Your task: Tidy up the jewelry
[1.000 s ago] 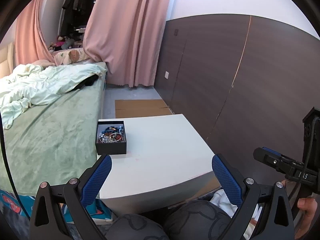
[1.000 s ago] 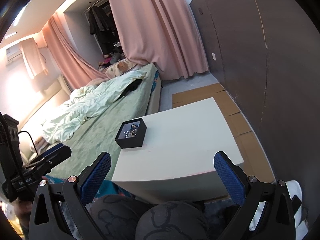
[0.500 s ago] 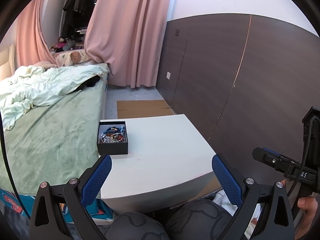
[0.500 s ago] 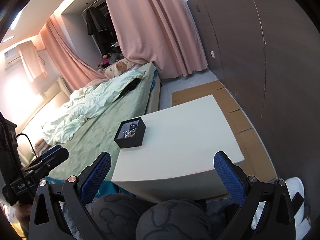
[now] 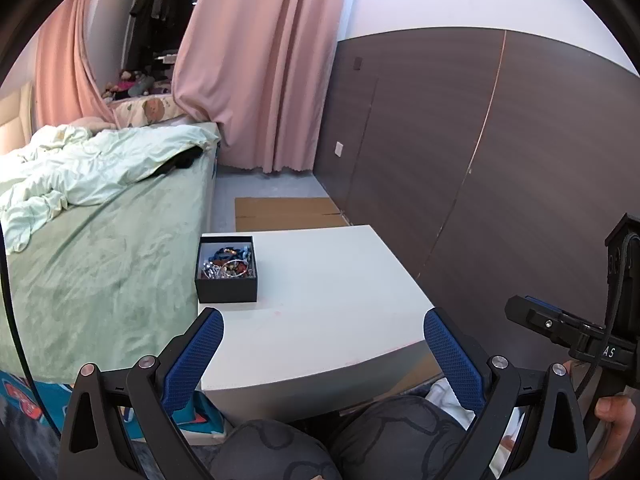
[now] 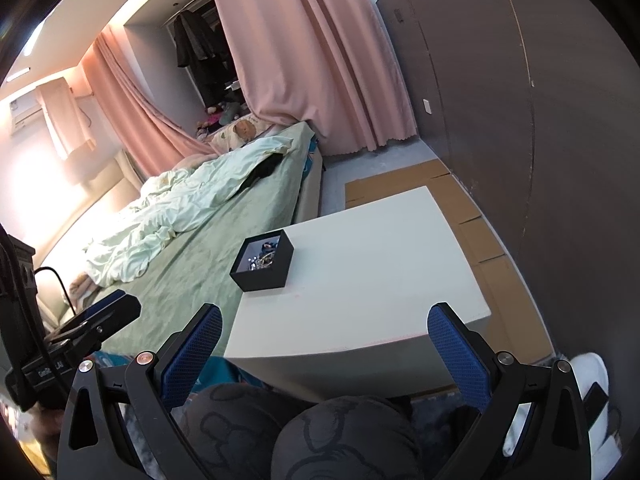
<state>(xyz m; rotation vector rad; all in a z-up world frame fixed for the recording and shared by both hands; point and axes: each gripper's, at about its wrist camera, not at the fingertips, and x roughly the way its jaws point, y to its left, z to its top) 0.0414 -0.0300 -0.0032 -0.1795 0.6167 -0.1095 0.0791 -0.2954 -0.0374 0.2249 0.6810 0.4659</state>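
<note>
A small black box [image 5: 226, 284] [image 6: 263, 276] stands at the left edge of a white table [image 5: 332, 304] [image 6: 360, 280]. It holds a tangle of jewelry [image 5: 228, 264] [image 6: 264, 258], silvery and blue pieces mixed. My left gripper [image 5: 323, 322] hovers open above the table's near edge, well short of the box, nothing between its blue pads. My right gripper [image 6: 325, 320] is also open and empty, held over the near edge, with the box ahead to its left. Each gripper shows at the side of the other's view.
A bed with a green cover [image 5: 92, 264] [image 6: 192, 256] runs along the table's left side. A dark wood wall [image 5: 500, 160] is close on the right. Flat cardboard [image 5: 288, 214] lies on the floor beyond. The person's knees [image 5: 332, 440] are under the grippers.
Both views have shifted slightly; the box and table sit a little higher and nearer in the frames. The jaws stay open and nothing on the table has moved.
</note>
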